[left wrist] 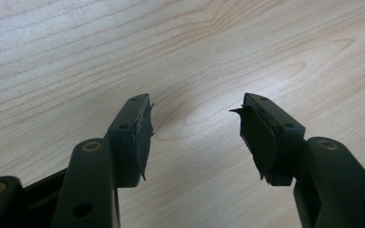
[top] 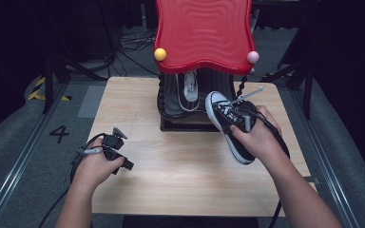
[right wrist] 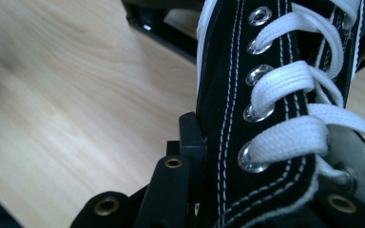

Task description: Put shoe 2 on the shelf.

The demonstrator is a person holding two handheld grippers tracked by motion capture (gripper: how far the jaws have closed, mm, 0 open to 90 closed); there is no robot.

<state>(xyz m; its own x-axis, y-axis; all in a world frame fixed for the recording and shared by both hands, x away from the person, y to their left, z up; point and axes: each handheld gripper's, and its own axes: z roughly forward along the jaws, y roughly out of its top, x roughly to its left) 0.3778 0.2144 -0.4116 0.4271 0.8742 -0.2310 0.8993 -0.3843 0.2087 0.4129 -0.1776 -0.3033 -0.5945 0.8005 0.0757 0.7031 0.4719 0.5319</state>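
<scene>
A black canvas sneaker point(top: 224, 117) with white laces and a white sole hangs tilted above the right side of the wooden table point(top: 180, 180). My right gripper point(top: 245, 121) is shut on it. In the right gripper view the left pad point(right wrist: 190, 137) presses on the sneaker's point(right wrist: 228, 95) side wall by the eyelets, and the other jaw sits inside the shoe behind the laces. My left gripper point(top: 121, 159) rests low at the table's left edge. Its jaws point(left wrist: 195, 123) stand open over bare wood with nothing between them.
A shoe rack with a red wavy top point(top: 204, 33) stands at the back middle, with a yellow ball point(top: 160, 54) and a pink ball point(top: 252, 57) at its corners. A second sneaker point(top: 190, 90) lies on its dark shelf. Cables lie on the floor behind.
</scene>
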